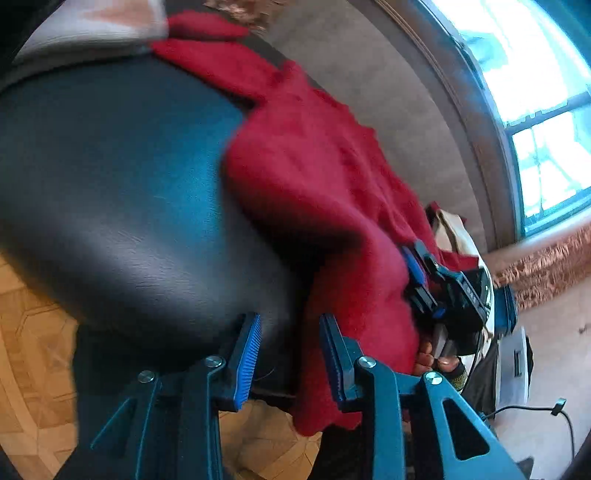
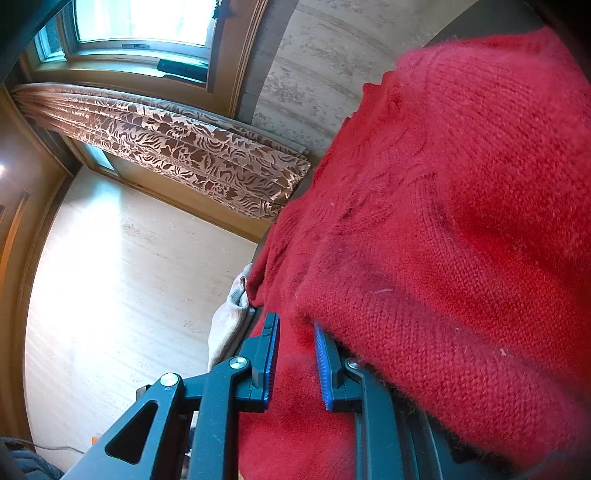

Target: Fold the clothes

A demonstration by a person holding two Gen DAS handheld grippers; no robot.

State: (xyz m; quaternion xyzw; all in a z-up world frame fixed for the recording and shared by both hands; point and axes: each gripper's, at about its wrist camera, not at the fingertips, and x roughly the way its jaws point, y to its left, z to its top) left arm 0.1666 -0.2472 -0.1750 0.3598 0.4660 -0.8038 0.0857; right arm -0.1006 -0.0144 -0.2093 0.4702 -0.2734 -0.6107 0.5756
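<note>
Red sweater [image 2: 443, 221] held at one edge, fold being set up

Knit is clamped in the right gripper [image 2: 295, 363]; the left gripper [image 1: 290, 354], part-open and empty, is beside the hem draped over the black seat [image 1: 110, 184]. That free edge must be pinched next.

Red fuzzy knit sweater [image 2: 461, 221] draped over dark seat [image 1: 110, 184]

We're in a lived-in room of a home here: a wood-framed window [image 2: 144, 22] pours daylight in, and a brown floral curtain [image 2: 177, 147] hangs bunched beside it. Patterned parquet floor [image 1: 33, 332] shows on one side, with a red knitted sweater [image 2: 461, 221] draped over dark upholstery [image 1: 110, 177].
</note>
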